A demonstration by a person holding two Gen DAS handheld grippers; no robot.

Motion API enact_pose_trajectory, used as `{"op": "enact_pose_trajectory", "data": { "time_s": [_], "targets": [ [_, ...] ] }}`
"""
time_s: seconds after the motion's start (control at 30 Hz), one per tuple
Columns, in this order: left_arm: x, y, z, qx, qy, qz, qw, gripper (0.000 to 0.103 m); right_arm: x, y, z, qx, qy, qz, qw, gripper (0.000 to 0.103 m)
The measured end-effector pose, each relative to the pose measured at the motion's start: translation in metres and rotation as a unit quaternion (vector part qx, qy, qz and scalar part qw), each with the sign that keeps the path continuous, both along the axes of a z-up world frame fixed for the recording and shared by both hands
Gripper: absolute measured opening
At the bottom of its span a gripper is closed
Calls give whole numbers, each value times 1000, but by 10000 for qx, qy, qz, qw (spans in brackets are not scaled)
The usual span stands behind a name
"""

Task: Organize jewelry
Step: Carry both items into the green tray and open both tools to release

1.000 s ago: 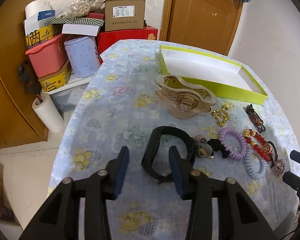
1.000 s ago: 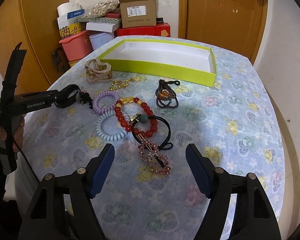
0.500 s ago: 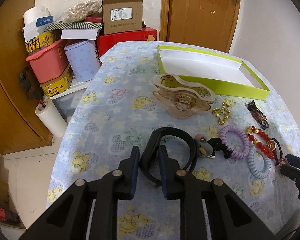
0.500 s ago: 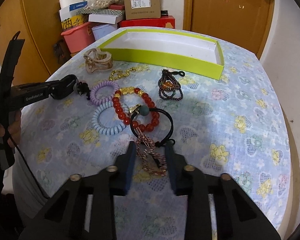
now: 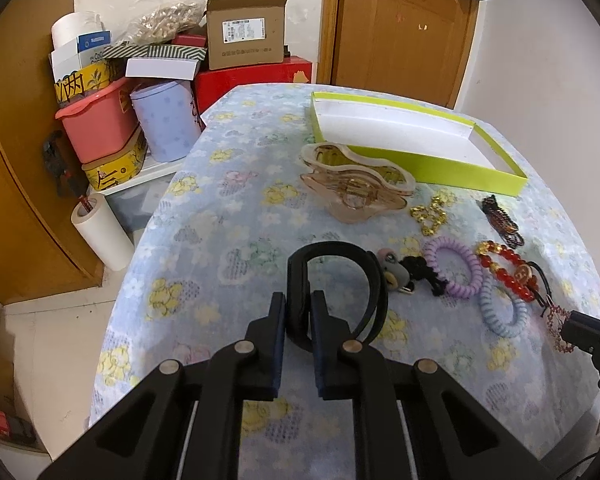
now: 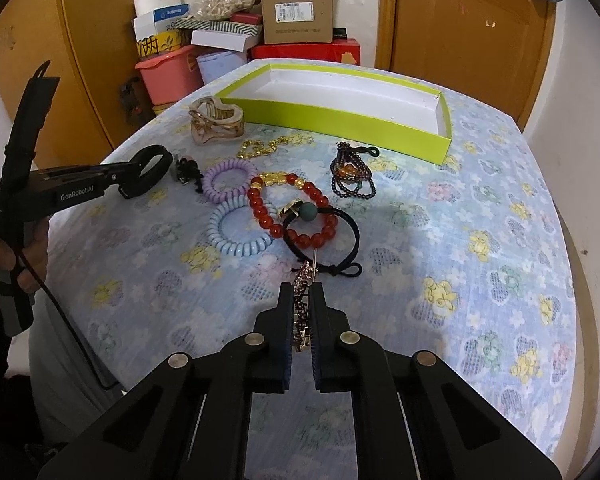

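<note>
Currently the left gripper (image 5: 298, 312), jaws just closing, is clamping the black curved plastic headband (image 5: 340, 280); the right gripper (image 6: 302, 304) is pinching the pink rhinestone hair clip (image 6: 302, 300). Ahead, the black elastic hair tie (image 6: 340, 236) is tangling with it, risking dragging the red bead bracelet (image 6: 288, 208)

Even, soft indoor light, faint shadows on the floral-clothed worktop (image 6: 440, 220); sharp centre, fisheye-bent edges, dark corners.
</note>
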State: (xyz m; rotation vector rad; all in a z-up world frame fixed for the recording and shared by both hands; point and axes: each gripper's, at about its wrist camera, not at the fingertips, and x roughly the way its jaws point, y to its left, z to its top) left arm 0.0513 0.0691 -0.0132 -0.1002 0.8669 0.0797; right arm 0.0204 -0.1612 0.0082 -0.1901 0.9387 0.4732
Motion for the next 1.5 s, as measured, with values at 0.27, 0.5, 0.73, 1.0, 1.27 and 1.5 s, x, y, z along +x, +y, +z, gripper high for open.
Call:
{"op": "enact_pose_trajectory", "data": {
  "time_s": [0.27, 0.5, 0.73, 1.0, 1.27, 1.5],
  "targets": [
    [-14, -8, 22, -130, -235, -110, 9996, 12, -7, -7, 18, 253, -189, -30, 9995, 7],
    [-6, -22, 45, -78, -428, -275, 9987, 13, 3, -8, 32, 368, -346, -22, 9987, 7],
    [32, -32, 59, -73, -478, -464, 9978, 13, 45, -15, 45, 423, -543, -169, 9975, 7],
    [95, -34, 64, 27, -386, -522, 9979, 13, 115, -23, 56, 523, -718, -325, 9955, 7],
    [162, -29, 55, 56, -203, -488, 9986, 13, 190, -24, 46, 581, -587, -405, 9958, 7],
    [210, -28, 33, 199, 74, -393, 9990, 13, 247, -23, 19, 395, -353, -546, 9971, 7]
  ]
}}
